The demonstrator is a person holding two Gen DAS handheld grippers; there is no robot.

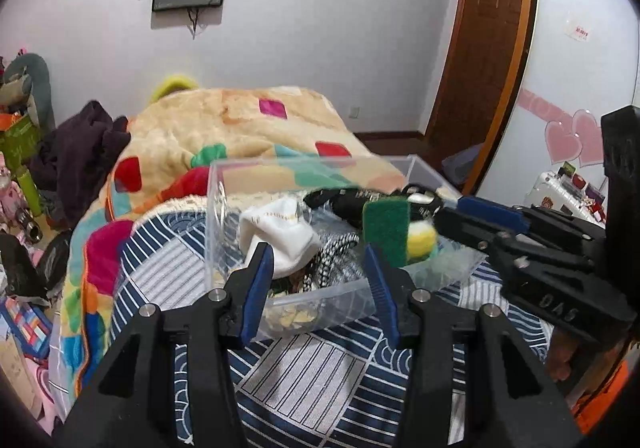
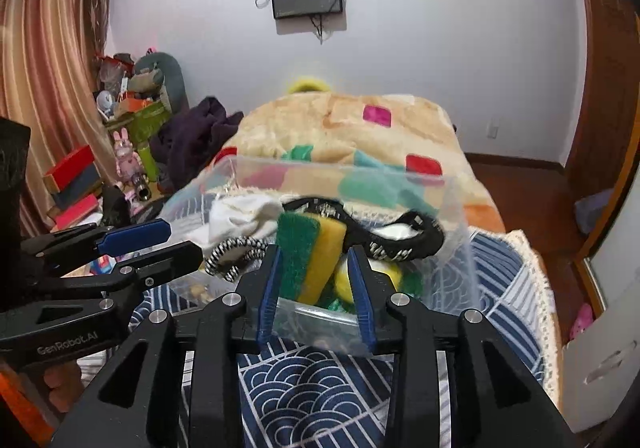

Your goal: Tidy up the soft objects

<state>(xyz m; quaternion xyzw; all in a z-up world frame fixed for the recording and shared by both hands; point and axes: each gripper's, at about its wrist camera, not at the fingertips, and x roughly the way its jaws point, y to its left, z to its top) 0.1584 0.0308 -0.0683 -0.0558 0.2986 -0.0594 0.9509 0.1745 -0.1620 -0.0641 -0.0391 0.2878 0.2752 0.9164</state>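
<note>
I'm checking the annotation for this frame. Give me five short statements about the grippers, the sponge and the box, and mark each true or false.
1. The sponge is green and yellow. True.
2. The clear plastic box is empty. False: it holds a white sock and other soft items.
3. The left gripper grips the sponge. False: its jaws are open with nothing between them.
4. The box sits on a blue patterned cloth. True.
5. The right gripper is at the sponge. True.
</note>
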